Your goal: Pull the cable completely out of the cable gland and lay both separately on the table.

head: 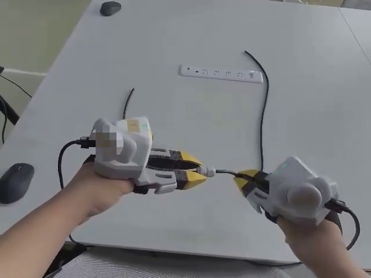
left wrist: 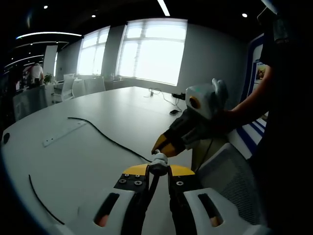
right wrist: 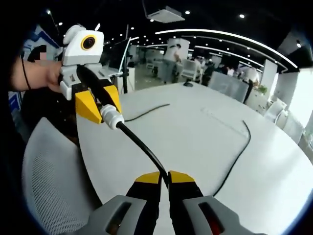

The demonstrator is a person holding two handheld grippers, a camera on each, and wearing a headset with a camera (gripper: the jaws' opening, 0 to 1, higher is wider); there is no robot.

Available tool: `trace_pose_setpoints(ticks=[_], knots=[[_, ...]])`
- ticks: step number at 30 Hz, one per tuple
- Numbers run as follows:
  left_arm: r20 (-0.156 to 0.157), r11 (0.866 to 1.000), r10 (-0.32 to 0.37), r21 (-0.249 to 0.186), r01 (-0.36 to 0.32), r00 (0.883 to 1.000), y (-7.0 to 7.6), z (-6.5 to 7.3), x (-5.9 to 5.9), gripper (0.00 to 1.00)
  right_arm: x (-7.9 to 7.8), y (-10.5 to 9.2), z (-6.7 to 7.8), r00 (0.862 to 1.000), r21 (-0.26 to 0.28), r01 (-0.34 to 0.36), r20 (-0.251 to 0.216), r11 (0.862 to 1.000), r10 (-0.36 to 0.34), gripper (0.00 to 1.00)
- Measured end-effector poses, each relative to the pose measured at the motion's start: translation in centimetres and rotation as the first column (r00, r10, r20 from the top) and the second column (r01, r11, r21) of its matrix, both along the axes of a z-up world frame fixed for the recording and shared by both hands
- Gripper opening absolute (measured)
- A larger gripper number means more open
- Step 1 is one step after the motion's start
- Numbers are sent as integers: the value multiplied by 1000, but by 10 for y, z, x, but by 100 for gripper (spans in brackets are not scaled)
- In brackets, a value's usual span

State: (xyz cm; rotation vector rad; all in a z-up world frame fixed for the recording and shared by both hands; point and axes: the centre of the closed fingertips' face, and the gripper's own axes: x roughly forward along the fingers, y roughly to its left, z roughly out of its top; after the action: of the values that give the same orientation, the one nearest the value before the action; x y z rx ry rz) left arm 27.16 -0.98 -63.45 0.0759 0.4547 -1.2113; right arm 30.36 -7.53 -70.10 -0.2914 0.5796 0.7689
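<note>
**Finding.** The left gripper [head: 200, 171] is clamped on the cable gland [head: 210, 172]. In the left gripper view the gland's pale body sits pinched between the yellow tips. The right gripper [head: 246, 180] is closed narrow on the black cable [head: 264, 110], near the gland, with a short straight run between the two. Both are held in the air over the near edge of the table [head: 174, 35]. The cable's free length trails across the surface toward the far right and ends near the right end of the power strip [head: 220, 73].

**Assessment.** The cable is not yet out of the gland, so extraction is the step in hand. I cannot tell how much cable sits behind the gland, between the left jaws.

**Recommendation.** I would hold the left gripper fixed and draw the right one straight away along the gland's axis. Any sideways bend could bind the cable at the gland's mouth. If the jacket slips in the jaws, I would re-grip close to the gland rather than squeeze and tug. I would also watch that the gland does not twist in the left jaws under load.
</note>
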Motion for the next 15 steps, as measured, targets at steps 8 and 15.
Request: trace_pose_setpoints(ticks=[8,15], knots=[[-2,1000,2,4,-2,1000,2,-3,-1,15,-4,-13,-12,987,75,143,-89,987,-136,0],[-1,1000,15,19,-15,1000,4,-6,-1,15,-8,-13,-17,971,108,207,-146,972,-191,0]])
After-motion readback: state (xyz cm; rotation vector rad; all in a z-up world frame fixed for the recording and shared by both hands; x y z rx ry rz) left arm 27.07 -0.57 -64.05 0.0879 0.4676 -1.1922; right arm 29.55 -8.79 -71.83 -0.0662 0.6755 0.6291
